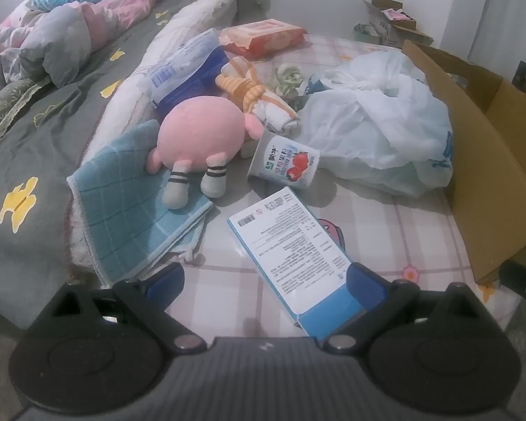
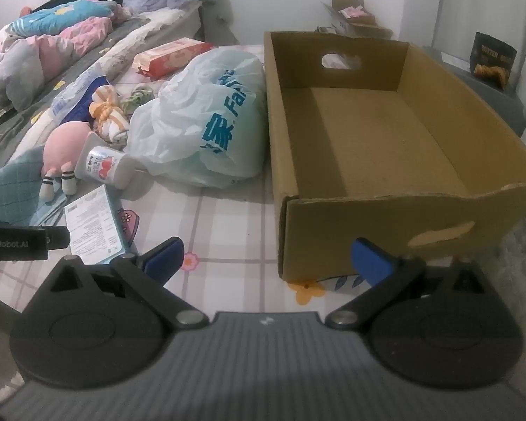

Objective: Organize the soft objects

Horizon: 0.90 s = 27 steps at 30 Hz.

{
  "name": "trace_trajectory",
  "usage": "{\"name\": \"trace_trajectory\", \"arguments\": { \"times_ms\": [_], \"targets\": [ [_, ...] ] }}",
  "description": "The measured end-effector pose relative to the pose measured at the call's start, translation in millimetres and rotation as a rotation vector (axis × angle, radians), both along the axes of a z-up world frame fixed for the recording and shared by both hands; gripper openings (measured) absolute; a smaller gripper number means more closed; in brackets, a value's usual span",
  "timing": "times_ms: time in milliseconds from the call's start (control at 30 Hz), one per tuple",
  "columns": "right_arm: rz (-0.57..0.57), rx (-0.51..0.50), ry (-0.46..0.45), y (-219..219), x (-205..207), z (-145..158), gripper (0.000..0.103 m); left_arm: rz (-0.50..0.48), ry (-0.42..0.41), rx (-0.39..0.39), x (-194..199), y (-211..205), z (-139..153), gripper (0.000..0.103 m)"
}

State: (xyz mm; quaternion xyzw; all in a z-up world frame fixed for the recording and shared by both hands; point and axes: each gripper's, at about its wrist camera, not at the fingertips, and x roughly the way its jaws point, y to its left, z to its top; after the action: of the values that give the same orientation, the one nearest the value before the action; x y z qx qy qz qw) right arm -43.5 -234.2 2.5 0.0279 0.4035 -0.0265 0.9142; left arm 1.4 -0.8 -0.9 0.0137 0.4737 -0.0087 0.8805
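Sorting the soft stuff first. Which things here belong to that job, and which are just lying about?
Belongs: plush, towel, striped cloth, green cloth, box.
Lying about: cup, carton, plastic bag, wipes, blue packet.

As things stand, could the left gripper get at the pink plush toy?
Probably yes. The left gripper has its jaws wide open and empty, and the pink plush toy lies uncovered on the teal cloth ahead. The cup beside it might get nudged.

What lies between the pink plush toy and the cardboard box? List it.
In the right wrist view, a tipped yogurt cup leans against the pink plush toy, then a crumpled white plastic bag fills the stretch up to the cardboard box.
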Motion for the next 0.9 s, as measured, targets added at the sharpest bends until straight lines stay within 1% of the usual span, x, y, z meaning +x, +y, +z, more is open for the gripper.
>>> {"name": "trace_trajectory", "arguments": {
  "times_ms": [900],
  "targets": [
    [-0.002, -0.001, 0.005, -0.7, 0.5, 1.4, 0.102, -0.013, -0.001, -0.016, 0.8, 2.4, 1.2, 0.099]
  ]
}}
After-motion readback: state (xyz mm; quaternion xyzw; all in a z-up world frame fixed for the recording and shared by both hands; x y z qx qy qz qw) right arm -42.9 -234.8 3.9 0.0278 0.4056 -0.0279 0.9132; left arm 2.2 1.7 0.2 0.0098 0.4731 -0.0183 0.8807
